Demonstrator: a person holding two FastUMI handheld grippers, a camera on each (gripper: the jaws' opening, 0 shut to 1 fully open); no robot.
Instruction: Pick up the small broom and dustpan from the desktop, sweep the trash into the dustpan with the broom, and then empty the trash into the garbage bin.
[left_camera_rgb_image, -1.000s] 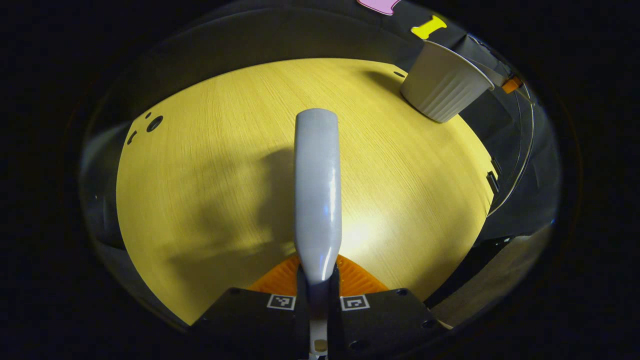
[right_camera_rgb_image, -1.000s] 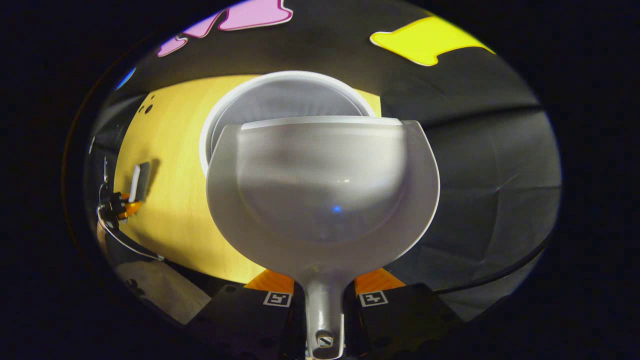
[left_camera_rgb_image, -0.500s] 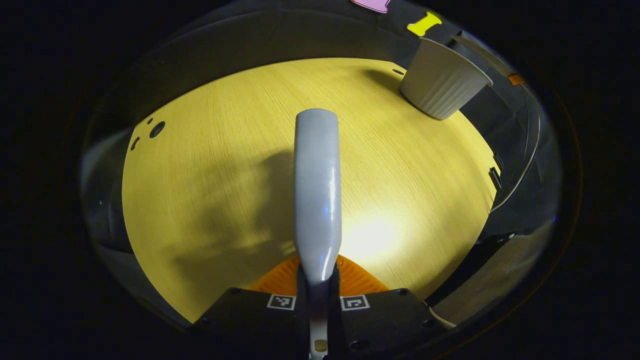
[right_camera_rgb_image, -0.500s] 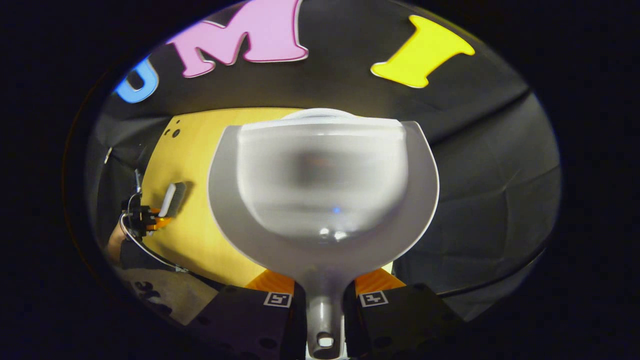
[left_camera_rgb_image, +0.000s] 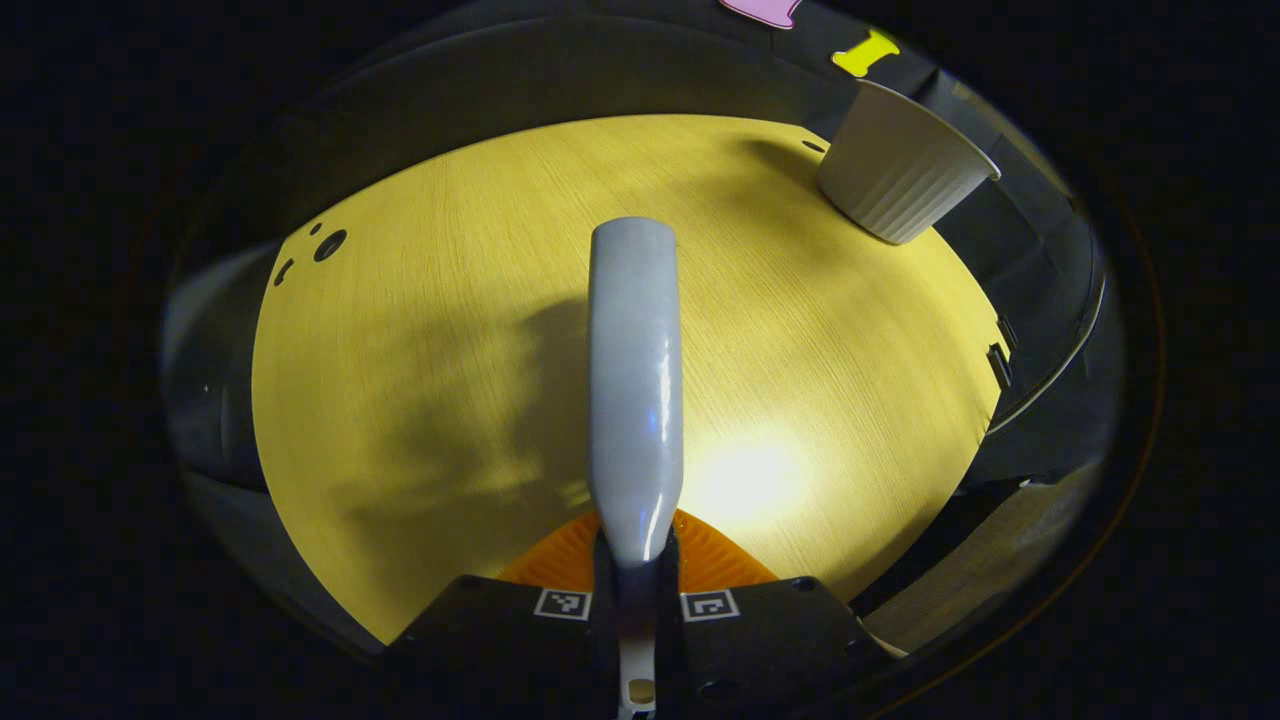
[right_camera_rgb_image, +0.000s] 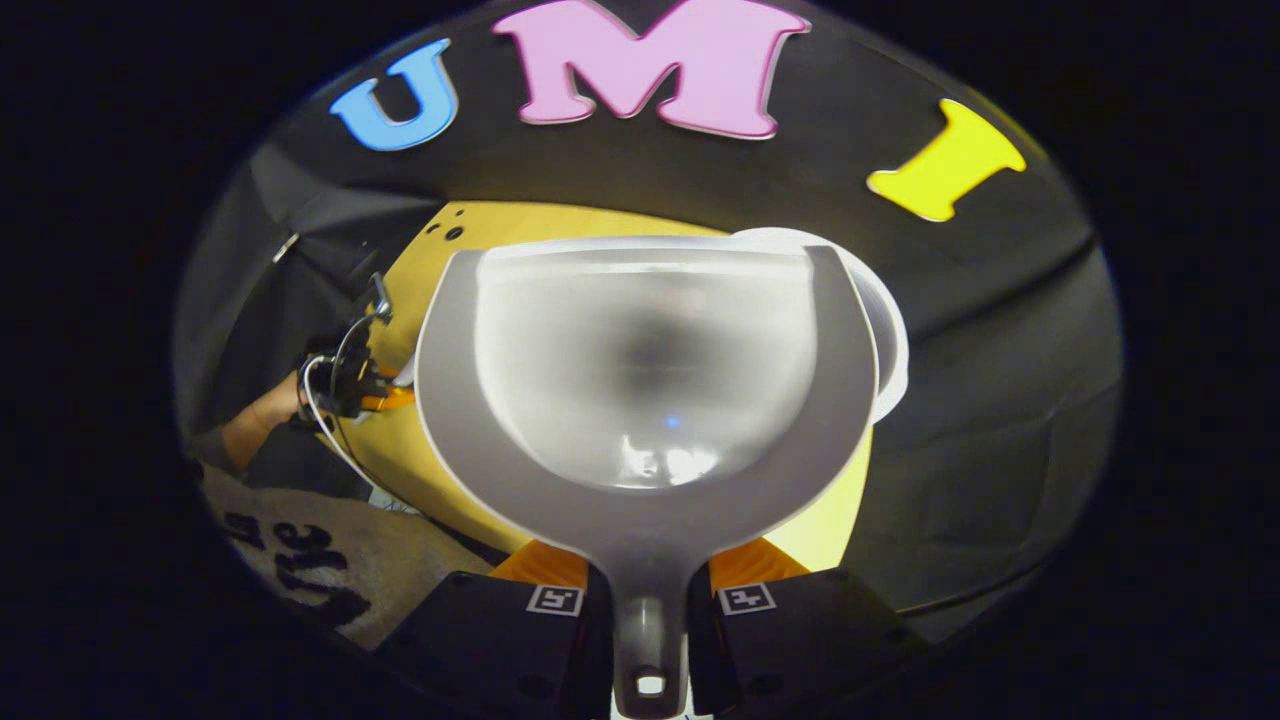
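Jaws clamp broom (left_camera_rgb_image: 636, 380) and dustpan (right_camera_rgb_image: 645, 400), hiding bin (right_camera_rgb_image: 885, 330).

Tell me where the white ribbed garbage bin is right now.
In the left gripper view the white ribbed garbage bin stands at the far right corner of the yellow wooden desktop; in the right gripper view its rim peeks out behind the grey plastic dustpan.

Dim booth, glare on desktop (left_camera_rgb_image: 745, 470)

Black gripper body (left_camera_rgb_image: 640, 640), square markers, screws
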